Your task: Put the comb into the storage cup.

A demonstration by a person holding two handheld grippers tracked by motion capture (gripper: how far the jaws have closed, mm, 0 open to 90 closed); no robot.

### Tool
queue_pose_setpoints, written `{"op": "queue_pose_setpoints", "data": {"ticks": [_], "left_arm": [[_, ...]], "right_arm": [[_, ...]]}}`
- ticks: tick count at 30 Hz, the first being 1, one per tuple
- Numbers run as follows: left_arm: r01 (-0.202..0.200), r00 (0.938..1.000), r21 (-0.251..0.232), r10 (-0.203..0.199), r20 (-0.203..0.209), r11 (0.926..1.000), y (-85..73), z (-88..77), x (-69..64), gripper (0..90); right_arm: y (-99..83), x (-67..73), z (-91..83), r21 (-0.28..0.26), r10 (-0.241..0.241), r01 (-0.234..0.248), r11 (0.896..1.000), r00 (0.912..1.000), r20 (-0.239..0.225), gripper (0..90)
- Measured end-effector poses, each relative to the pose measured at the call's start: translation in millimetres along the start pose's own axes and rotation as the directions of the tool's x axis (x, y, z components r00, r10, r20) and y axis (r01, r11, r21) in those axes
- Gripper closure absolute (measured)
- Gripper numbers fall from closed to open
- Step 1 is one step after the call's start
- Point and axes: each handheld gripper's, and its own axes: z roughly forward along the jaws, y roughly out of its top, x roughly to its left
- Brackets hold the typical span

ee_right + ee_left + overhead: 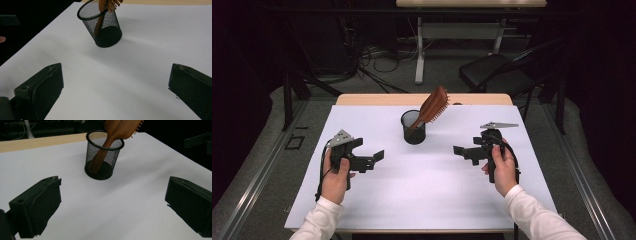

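Observation:
A black mesh cup (413,127) stands upright on the white table top (422,180), toward the back middle. A brown wooden hairbrush (432,107) stands in it handle down, its bristled head leaning right over the rim. My left gripper (371,156) hovers to the cup's left, open and holding nothing. My right gripper (464,151) hovers to the cup's right, also open and holding nothing. In the left gripper view the cup (103,157) and brush (117,131) sit ahead between the wide jaws. The right gripper view shows the cup (101,23) ahead, slightly left.
A wooden strip (422,99) borders the table's far edge. Beyond it stand a black chair (502,72), a desk leg (419,50) and floor cables. The white surface ends near each gripper's outer side.

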Motion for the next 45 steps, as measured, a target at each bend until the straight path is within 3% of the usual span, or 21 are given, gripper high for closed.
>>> {"op": "queue_pose_setpoints", "data": {"ticks": [22, 31, 45], "left_arm": [[0.034, 0.9991, -0.013, -0.034, -0.023, 0.9993, -28.7, -9.5, 21.9, 0.3], [0.044, 0.9987, -0.01, -0.044, -0.027, 0.999, -38.2, -7.0, 27.1, 0.4], [0.038, 0.9988, -0.014, -0.039, -0.031, 0.9992, -44.9, -5.3, 29.0, 0.4]], "right_arm": [[-44.1, -35.0, -18.1, -0.041, 0.075, -0.073, 0.996, 0.9963, 0.041, 0.0], [-55.5, -36.0, -16.7, -0.049, 0.052, -0.05, 0.998, 0.9974, 0.05, 0.0], [-69.0, -36.5, -15.8, -0.081, 0.079, -0.076, 0.994, 0.9964, 0.03, 0.1]]}}
